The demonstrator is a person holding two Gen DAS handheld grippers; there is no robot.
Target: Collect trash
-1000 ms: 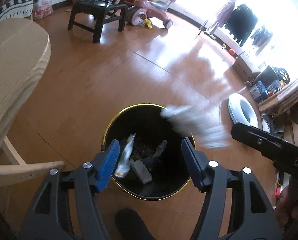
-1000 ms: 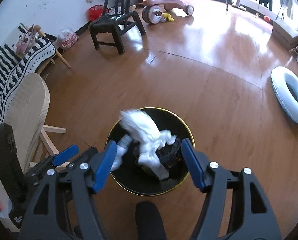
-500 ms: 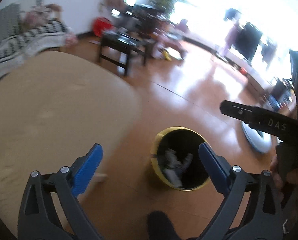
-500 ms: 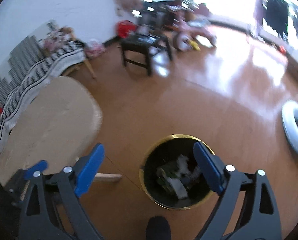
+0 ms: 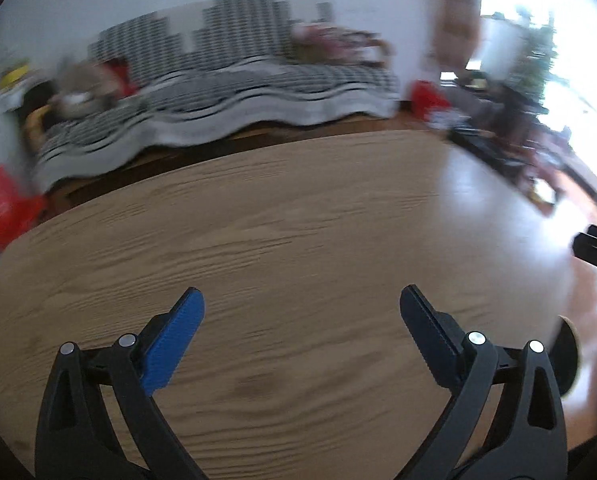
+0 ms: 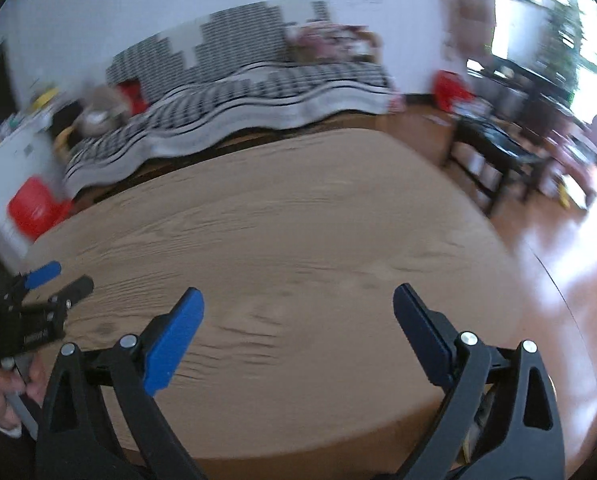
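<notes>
Trash bin (image 5: 568,364) showed only as a dark rounded sliver with a pale yellow rim, low at the right of the left wrist view, on the floor just past the edge of the table (image 5: 298,200); what lay inside it could not be seen, and no loose trash could be made out on the tabletop in either view. Both views were smeared with motion blur. The left gripper (image 5: 300,292) hung above the light wood-grain tabletop with its blue-padded fingers (image 5: 174,340) spread wide apart and nothing between them; its jaws had just been opening. The right gripper (image 6: 297,290) hung over the same rounded table, angled downward, its jaws likewise spread wide with nothing between them, and they too had just been opening. In the right wrist view the left gripper appeared at the far left edge, held by a person's hand (image 6: 2,392). Beyond the table stood a sofa (image 5: 258,80) draped in a black-and-white striped cover, against a white wall. A bright red object (image 5: 2,204) sat on the floor at the left, near the sofa's end. To the right, a dark low wooden stool or side table (image 6: 494,148) stood on the glossy brown floor (image 6: 558,260), which reflected strong daylight from a bright window area.
</notes>
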